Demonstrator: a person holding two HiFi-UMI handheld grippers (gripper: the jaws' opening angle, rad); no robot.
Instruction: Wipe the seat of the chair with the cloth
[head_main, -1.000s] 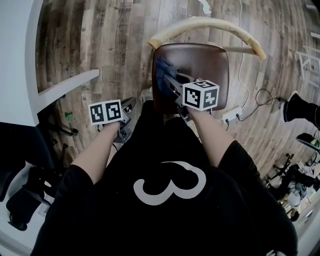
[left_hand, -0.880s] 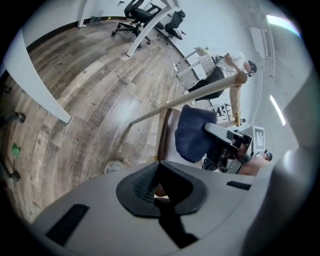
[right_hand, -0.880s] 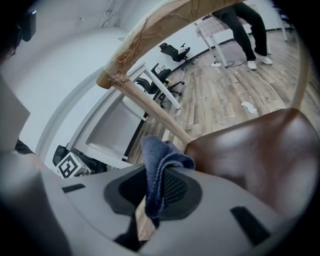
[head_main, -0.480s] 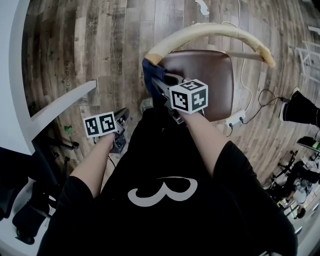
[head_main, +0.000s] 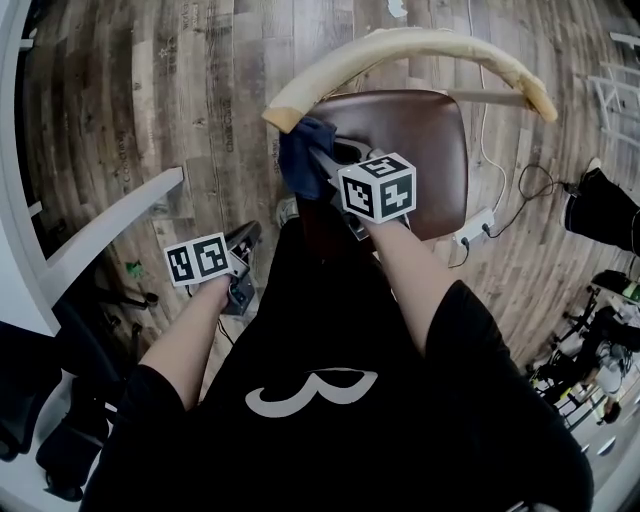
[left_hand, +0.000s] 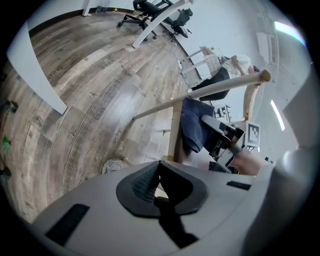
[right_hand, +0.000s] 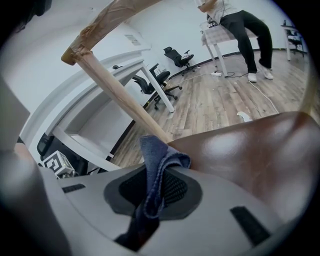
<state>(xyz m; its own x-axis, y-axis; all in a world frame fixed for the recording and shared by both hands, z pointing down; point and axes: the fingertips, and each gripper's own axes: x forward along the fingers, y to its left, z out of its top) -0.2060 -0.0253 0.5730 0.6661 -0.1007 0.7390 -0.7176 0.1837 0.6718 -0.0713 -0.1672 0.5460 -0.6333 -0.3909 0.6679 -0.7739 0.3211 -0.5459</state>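
A chair with a glossy brown seat and a curved pale wooden backrest stands on the wood floor. My right gripper is shut on a dark blue cloth, held at the seat's left edge near the backrest's end. In the right gripper view the cloth sticks up from between the jaws, with the seat just beyond. My left gripper hangs lower left, off the chair over the floor, shut with nothing in it. The left gripper view shows the cloth and the right gripper from the side.
A white power strip and cables lie on the floor right of the chair. A white desk edge runs at the left, with black office chairs below it. A person sits at a far desk.
My right gripper has carried the cloth left and slightly up along the seat's left edge, toward the backrest end. The left gripper has dropped a little lower.
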